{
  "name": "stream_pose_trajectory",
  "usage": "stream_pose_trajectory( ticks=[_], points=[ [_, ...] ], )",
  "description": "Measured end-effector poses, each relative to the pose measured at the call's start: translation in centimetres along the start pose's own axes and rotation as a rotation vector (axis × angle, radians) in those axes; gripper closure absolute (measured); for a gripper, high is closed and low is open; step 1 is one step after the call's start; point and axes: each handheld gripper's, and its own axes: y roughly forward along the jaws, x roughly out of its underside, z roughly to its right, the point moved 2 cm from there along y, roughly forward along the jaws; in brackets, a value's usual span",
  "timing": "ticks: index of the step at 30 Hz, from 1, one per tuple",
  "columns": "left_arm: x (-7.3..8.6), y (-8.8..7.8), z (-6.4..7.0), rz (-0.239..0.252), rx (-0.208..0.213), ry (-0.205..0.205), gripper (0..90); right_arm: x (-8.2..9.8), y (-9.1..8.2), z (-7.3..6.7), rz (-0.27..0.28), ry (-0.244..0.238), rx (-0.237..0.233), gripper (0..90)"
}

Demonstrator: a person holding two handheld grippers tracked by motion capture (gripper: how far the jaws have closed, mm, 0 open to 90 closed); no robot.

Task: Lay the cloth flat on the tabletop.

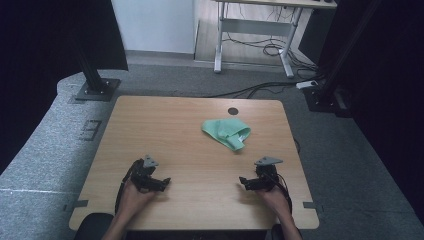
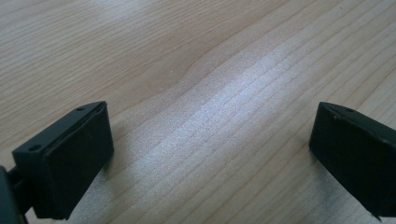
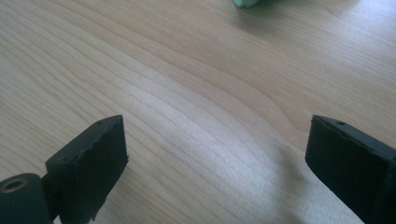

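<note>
A light wood-grain table (image 1: 165,130) with rounded corners stands on grey carpet (image 1: 45,145) — its top mostly bare. Near the far edge, right of centre, a small round dark cable hole (image 1: 233,111) sits in the surface. Just nearer than that hole lies a crumpled mint-green cloth (image 1: 227,132), folded loosely over itself, its lower end pointing toward the near right. In the right gripper view a corner of the same green cloth (image 3: 247,3) shows at the top edge, resting on the pale boards. The left gripper view shows plain grain with a soft sheen of light — the tabletop (image 2: 224,93) bare there.
</note>
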Motion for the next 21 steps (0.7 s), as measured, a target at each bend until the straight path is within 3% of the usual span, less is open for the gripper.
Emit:
stream_pose_trajectory(
  ticks=[21],
  points=[
    [0.0,0.0,0.0,0.001,0.001,-0.001,0.0,-3.5,0.8,0.0,0.023,-0.007,-0.036,13.5]
  ],
)
